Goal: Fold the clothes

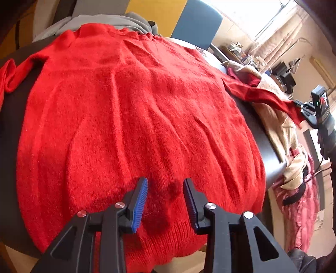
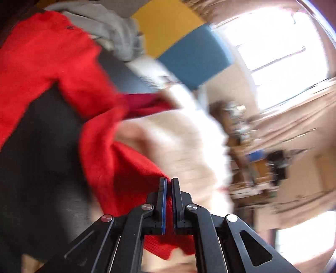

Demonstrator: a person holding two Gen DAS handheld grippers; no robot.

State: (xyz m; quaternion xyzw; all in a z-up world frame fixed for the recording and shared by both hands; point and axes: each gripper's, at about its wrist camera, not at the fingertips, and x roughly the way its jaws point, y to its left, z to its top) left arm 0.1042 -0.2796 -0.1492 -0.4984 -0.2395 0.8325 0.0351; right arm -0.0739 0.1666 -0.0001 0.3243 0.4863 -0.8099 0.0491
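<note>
A red knit sweater (image 1: 134, 117) lies spread flat on a dark table (image 1: 260, 130), collar at the far end, hem near me. My left gripper (image 1: 166, 184) is open and empty, hovering just above the sweater's lower part near the hem. One sleeve (image 1: 264, 96) stretches off to the right across the table edge to my right gripper (image 1: 319, 109), seen small at the right. In the right wrist view, which is motion-blurred, my right gripper (image 2: 169, 182) is shut on the red sleeve's cuff (image 2: 126, 168), held up off the table.
A pile of beige and dark red clothes (image 1: 273, 105) lies at the table's right edge, with pink garments (image 1: 300, 199) hanging below it. Grey clothing (image 1: 130, 19) lies beyond the collar. A blue chair (image 1: 197, 19) stands behind the table.
</note>
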